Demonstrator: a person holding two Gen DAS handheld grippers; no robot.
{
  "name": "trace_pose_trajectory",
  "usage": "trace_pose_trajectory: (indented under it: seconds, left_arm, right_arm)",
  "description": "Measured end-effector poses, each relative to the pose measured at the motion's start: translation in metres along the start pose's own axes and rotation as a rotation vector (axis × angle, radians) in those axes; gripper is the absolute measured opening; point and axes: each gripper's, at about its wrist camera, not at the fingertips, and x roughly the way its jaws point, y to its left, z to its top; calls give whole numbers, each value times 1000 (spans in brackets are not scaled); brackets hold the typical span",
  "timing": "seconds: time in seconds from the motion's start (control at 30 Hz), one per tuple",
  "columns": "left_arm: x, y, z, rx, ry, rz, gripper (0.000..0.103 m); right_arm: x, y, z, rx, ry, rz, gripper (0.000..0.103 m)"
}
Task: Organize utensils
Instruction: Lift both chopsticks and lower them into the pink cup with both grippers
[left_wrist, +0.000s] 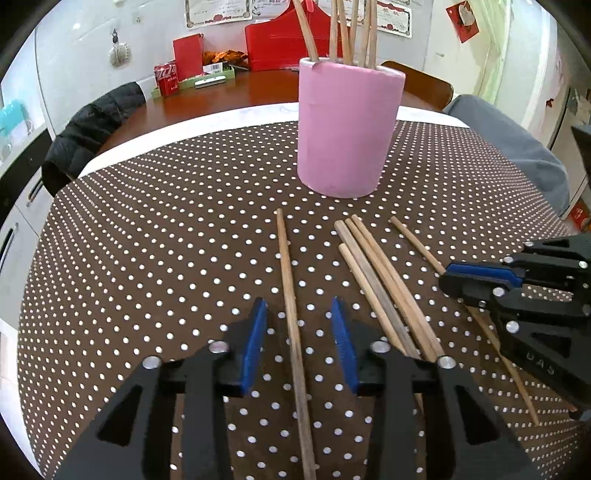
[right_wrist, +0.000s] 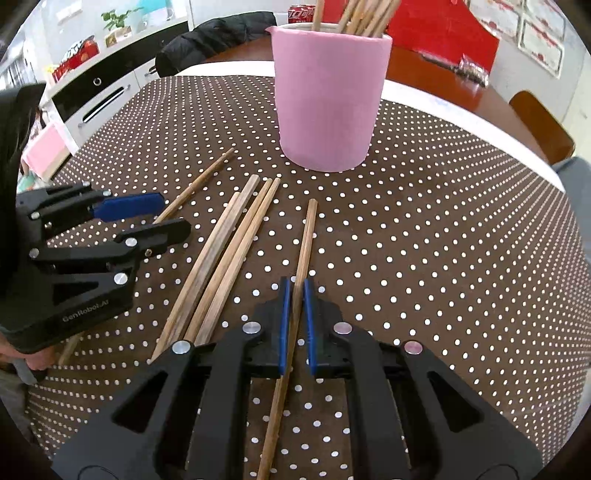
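Note:
A pink cup (left_wrist: 343, 133) (right_wrist: 328, 99) with several wooden chopsticks standing in it sits on the brown dotted tablecloth. More chopsticks lie flat in front of it. In the left wrist view my left gripper (left_wrist: 299, 306) straddles one lone chopstick (left_wrist: 286, 258); its blue pads stand clear of the stick on both sides, so it is open. In the right wrist view my right gripper (right_wrist: 295, 286) is shut on another chopstick (right_wrist: 306, 236), which still rests on the cloth. A bunch of several loose chopsticks (left_wrist: 376, 280) (right_wrist: 221, 258) lies between the two grippers.
Each gripper shows in the other's view: the right gripper (left_wrist: 448, 280) and the left gripper (right_wrist: 173, 214). Behind the cloth are a black jacket (left_wrist: 92, 125) on a chair, a red box (left_wrist: 280, 40), a cola can (left_wrist: 166, 77) and a grey cushion (left_wrist: 509, 140).

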Motion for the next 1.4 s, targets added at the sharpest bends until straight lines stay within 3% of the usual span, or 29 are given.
trace_pose_trajectory:
  seconds: [0.03,0.2,0.33,0.5,0.7,0.87,1.2,1.4]
  left_arm:
    - [0,2,0,-6,-1,9,6]
    - [-8,19,-6,-98,-17,-69,5]
    - [-33,21,-9,-126,-110,-97,5]
    - [-92,24,-2,-181,-330,-145,5]
    - [-150,6,26,-107,-630,-153,5]
    - [-163,-6,73,-73,-742,-184,5]
    - [-156,-5,146,-90,-914,-266,5]
    - [-137,-4,174,-100,-966,-335,5]
  right_arm:
    - [0,0,-1,2,-6,3,7]
    - [-12,-18,-10,84,-69,103,6]
    - [-30,-29,-15,124,-149,160,6]
    - [-66,-40,-13,170,-326,251,6]
    - [-110,-41,6,178,-533,276,6]
    - [-135,-47,46,175,-647,263,6]
    - [-164,-60,120,147,-734,241,6]
    - [-166,-75,147,146,-743,213,6]
